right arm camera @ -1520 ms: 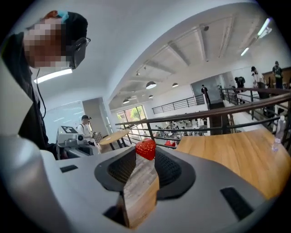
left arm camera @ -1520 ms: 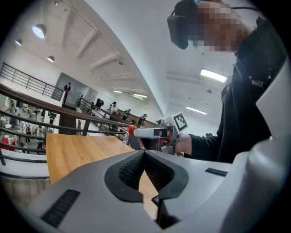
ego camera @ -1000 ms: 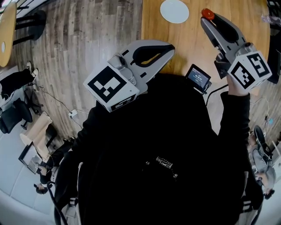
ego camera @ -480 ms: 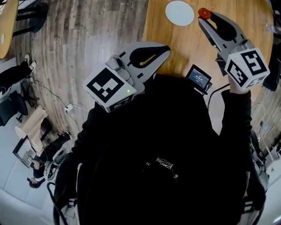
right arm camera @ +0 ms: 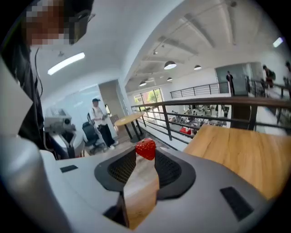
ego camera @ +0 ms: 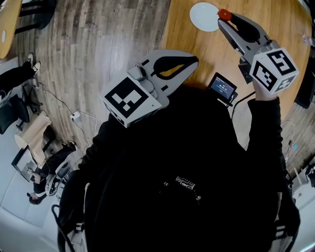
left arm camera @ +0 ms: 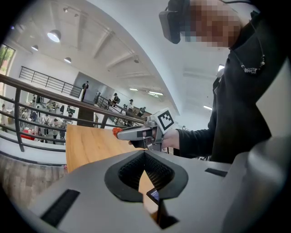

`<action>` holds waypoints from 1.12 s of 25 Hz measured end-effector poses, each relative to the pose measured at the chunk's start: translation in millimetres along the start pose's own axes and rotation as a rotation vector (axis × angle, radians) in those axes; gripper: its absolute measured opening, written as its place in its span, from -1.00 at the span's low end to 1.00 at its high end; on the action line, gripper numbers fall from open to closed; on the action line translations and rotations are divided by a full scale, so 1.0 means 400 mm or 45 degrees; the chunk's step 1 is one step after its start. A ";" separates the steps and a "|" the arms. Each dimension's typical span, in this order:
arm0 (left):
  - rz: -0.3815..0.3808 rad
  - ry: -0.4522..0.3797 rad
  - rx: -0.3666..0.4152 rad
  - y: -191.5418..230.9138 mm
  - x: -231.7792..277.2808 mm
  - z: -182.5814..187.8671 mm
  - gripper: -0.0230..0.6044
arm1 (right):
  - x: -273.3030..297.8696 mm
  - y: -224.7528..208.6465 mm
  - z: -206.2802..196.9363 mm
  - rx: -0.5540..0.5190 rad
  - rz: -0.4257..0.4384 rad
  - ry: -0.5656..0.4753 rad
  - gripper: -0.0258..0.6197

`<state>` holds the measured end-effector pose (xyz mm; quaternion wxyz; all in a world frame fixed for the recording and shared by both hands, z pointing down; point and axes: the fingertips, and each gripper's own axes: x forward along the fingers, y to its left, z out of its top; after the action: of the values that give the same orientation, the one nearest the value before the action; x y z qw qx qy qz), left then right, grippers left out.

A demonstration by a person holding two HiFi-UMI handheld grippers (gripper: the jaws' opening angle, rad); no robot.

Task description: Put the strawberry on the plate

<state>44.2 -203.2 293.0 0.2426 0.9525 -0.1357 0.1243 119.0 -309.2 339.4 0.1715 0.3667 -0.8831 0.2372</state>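
Compared with a second ago, the right gripper sits closer to the round white plate, bringing the small red strawberry along. The strip of bare wood that separated berry and plate is gone, and from the head view the berry now overlaps the plate's right edge. The left gripper is in much the same place as before.

Seen from above, a person in a black top holds a grey two-jaw gripper in each hand over a round, light wooden table. The plate lies near the table's far edge.

The right gripper's jaws are closed on the strawberry, pinching it at their very tips. In the right gripper view the berry stands clear between the ribbed black pads, with grey-brown plank floor showing below it. It seems to be held in the air at the plate's rim rather than resting on it, though the height is hard to judge from overhead.

The left gripper reaches just over the table's near edge, well apart from the plate. Its jaws meet at the tips and nothing is between them.

A small black device with a lit screen sits at the near edge of the table, between the two grippers. Each gripper carries a white cube with black square markers at its rear
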 end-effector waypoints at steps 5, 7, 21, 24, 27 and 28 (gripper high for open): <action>-0.022 0.021 0.018 -0.001 0.022 -0.005 -0.91 | 0.029 -0.010 -0.011 0.033 0.034 0.022 -0.49; -0.031 0.024 0.016 -0.006 0.028 -0.007 -0.91 | 0.033 -0.013 -0.013 0.029 0.036 0.031 -0.49; -0.082 0.022 -0.071 -0.049 0.038 -0.041 -0.91 | 0.057 -0.052 -0.112 0.227 0.099 0.076 -0.49; -0.064 0.010 -0.075 -0.034 0.030 -0.046 -0.91 | 0.076 -0.077 -0.138 0.199 0.077 0.119 -0.49; -0.043 0.010 -0.083 -0.009 0.022 -0.045 -0.91 | 0.103 -0.099 -0.155 0.223 0.066 0.159 -0.49; -0.040 0.006 -0.079 -0.009 0.019 -0.043 -0.91 | 0.103 -0.101 -0.156 0.204 0.054 0.174 -0.49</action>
<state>49.6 -193.2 308.6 0.2743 0.9462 -0.1240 0.1186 128.8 -323.5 422.4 0.1963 0.3433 -0.8552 0.3351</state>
